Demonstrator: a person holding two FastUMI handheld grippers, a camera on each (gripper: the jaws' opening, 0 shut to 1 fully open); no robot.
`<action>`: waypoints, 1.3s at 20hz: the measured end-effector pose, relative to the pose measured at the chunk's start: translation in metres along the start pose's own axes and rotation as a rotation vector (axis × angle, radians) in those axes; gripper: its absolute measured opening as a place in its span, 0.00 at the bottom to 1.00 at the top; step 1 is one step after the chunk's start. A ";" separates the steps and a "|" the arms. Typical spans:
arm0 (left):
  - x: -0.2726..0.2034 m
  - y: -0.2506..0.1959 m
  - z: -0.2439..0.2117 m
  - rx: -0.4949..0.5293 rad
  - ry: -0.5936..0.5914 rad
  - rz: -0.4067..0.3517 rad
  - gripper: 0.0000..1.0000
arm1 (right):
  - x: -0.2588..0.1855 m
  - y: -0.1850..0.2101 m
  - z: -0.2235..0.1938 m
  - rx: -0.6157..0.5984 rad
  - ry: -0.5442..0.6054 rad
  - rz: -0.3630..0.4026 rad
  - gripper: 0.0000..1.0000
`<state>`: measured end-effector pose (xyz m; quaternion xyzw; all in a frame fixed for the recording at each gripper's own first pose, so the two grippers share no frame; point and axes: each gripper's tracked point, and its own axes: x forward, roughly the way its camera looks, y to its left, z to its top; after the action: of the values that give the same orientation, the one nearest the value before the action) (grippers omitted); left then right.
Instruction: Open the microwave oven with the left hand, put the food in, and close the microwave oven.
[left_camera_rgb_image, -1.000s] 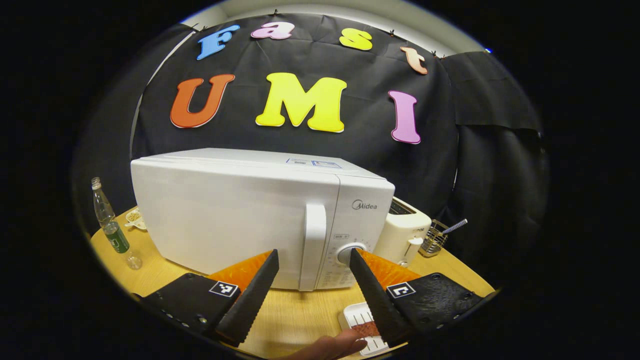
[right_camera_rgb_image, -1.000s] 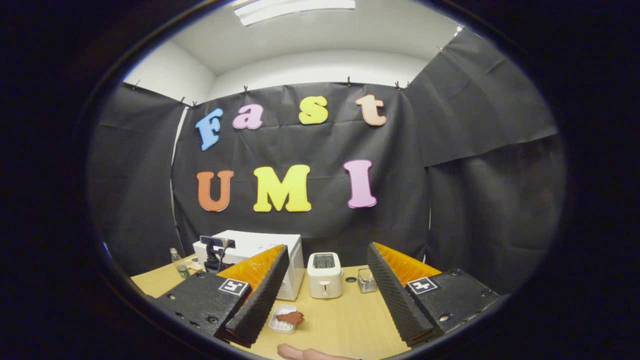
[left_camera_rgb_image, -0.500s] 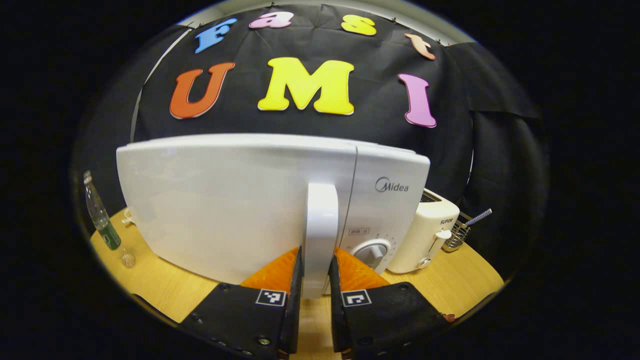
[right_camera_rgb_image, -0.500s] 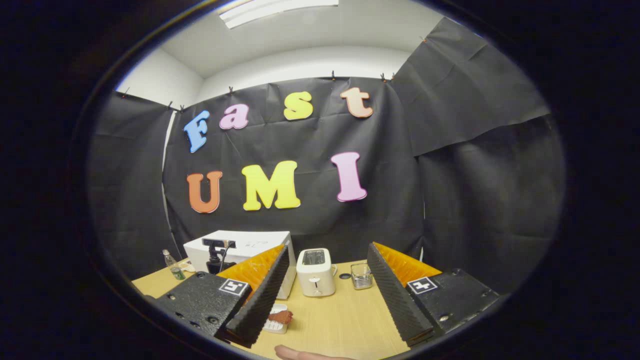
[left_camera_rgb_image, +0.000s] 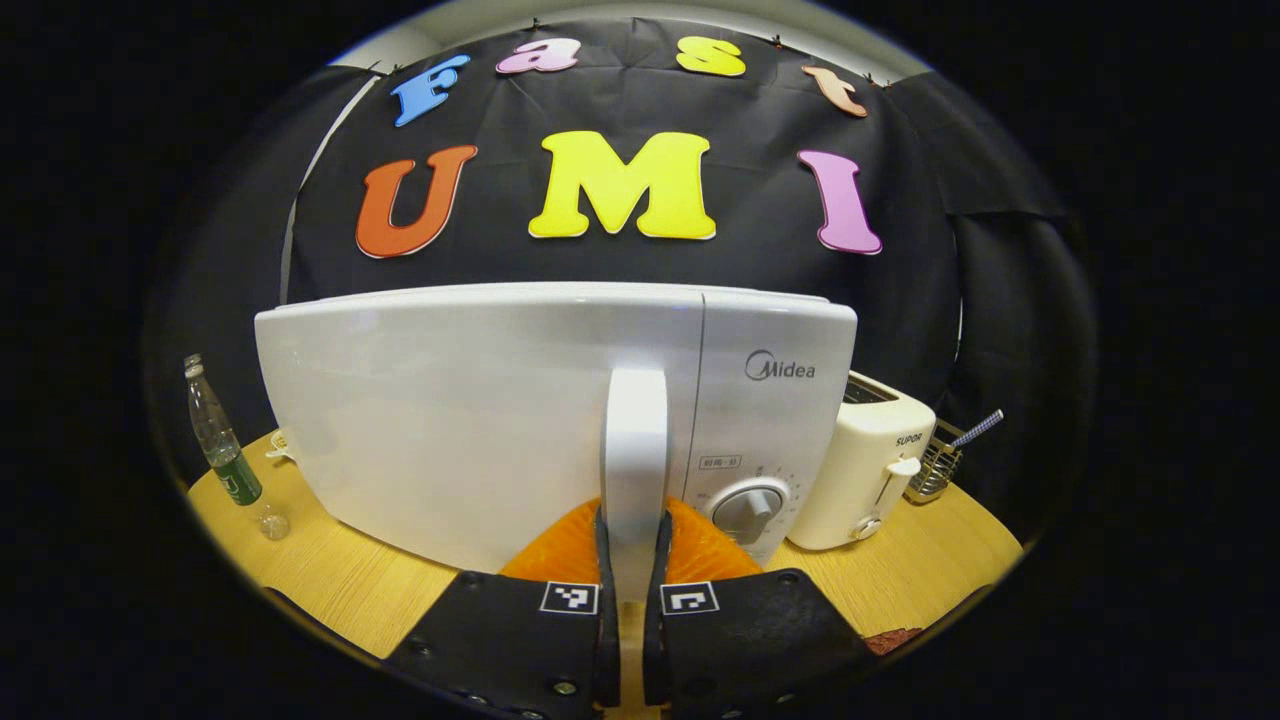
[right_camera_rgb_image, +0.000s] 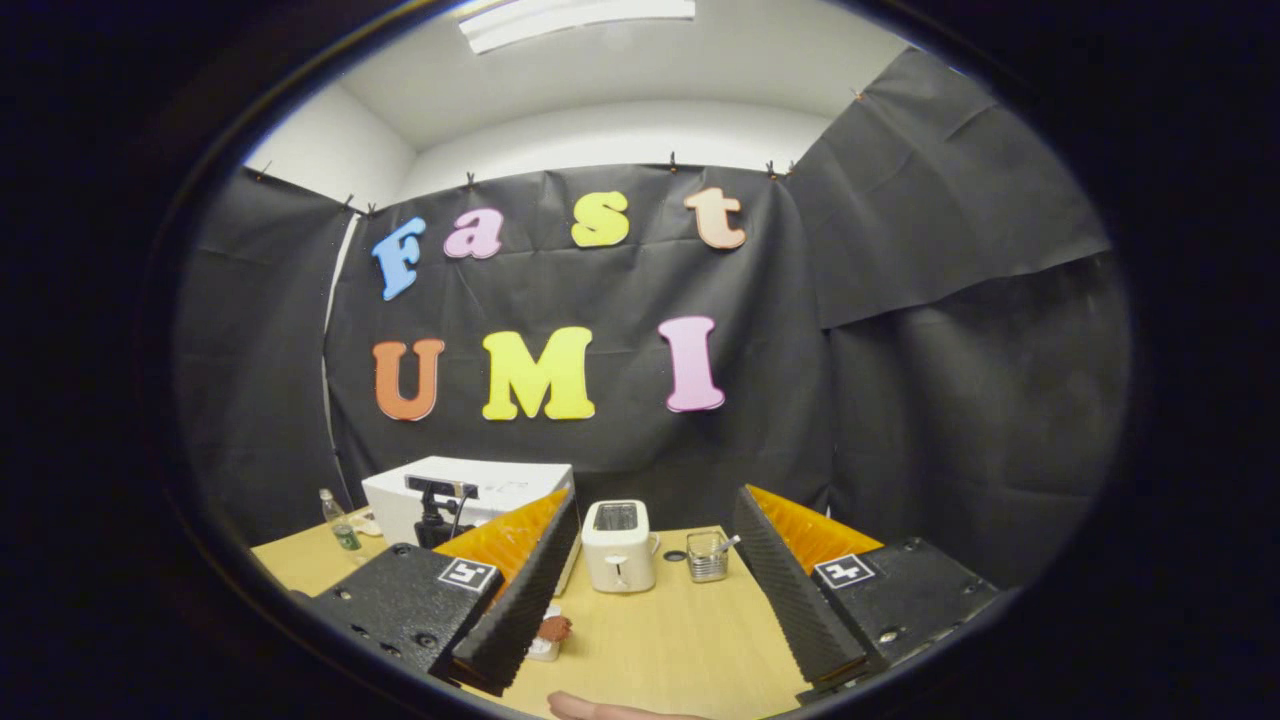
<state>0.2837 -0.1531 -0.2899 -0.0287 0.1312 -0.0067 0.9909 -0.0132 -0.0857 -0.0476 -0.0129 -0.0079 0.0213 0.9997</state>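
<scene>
Your left tool (left_camera_rgb_image: 630, 560) clenched the smooth white microwave handle (left_camera_rgb_image: 634, 440) at lower centre; your right tool (right_camera_rgb_image: 650, 590) gaped. A small white tray (right_camera_rgb_image: 545, 648) held reddish food (right_camera_rgb_image: 554, 628), lower left.

my left gripper (left_camera_rgb_image: 630, 560) hides the door handle's (left_camera_rgb_image: 634, 440) lower end, food (right_camera_rgb_image: 553, 628) and its tray (right_camera_rgb_image: 543, 648) half behind my right gripper's finger (right_camera_rgb_image: 520, 600), hand (right_camera_rgb_image: 600, 708) cut off at bottom edge, bottle (right_camera_rgb_image: 340, 528) label too small
</scene>
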 end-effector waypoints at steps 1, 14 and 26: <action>-0.001 -0.001 -0.002 -0.008 0.004 -0.009 0.09 | -0.002 0.002 0.000 -0.007 0.007 0.007 1.00; -0.091 0.025 -0.018 0.015 -0.058 -0.097 0.05 | -0.009 0.024 -0.012 0.020 0.041 0.035 1.00; -0.215 0.138 -0.049 -0.003 -0.090 -0.050 0.14 | -0.039 0.113 -0.037 -0.066 0.058 0.195 1.00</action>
<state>0.0641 -0.0132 -0.2898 -0.0340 0.0856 -0.0298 0.9953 -0.0568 0.0246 -0.0878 -0.0470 0.0216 0.1180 0.9917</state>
